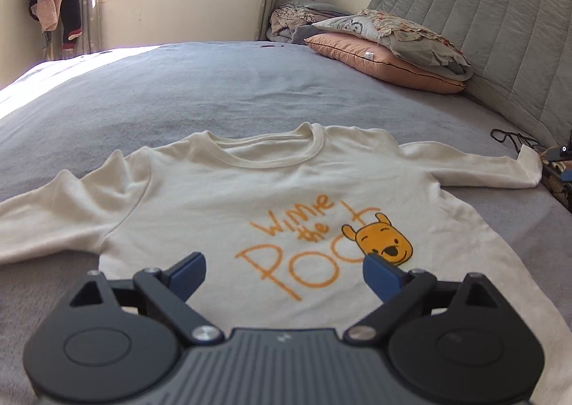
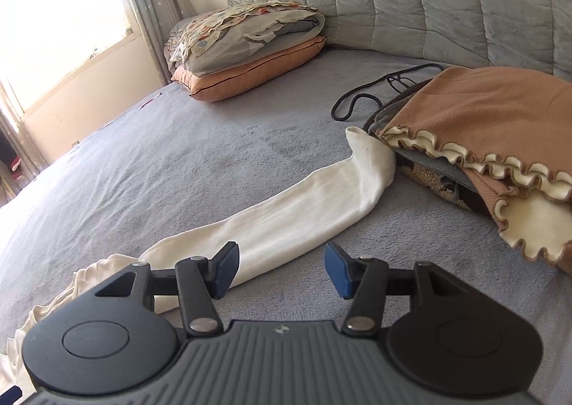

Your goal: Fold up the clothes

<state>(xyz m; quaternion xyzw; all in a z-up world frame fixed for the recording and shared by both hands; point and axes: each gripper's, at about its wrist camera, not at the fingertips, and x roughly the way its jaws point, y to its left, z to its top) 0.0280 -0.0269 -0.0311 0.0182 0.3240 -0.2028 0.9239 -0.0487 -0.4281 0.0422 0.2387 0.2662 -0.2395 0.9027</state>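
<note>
A cream long-sleeved shirt [image 1: 221,197] with an orange "Winnie the Pooh" print lies flat, front up, on the grey bed sheet [image 1: 214,93], both sleeves spread out. My left gripper [image 1: 284,272] is open and empty, hovering over the shirt's lower front. In the right wrist view the shirt's right sleeve [image 2: 304,211] stretches toward a pile of clothes. My right gripper [image 2: 281,271] is open and empty, just above the sleeve near the shoulder end.
A pile of brown and cream ruffled garments [image 2: 493,126] lies at the sleeve's cuff, with a black cord [image 2: 361,97] behind it. Stacked pillows [image 1: 389,47] and the padded grey headboard [image 1: 500,29] are at the far right. Clothes hang by the window [image 1: 53,0].
</note>
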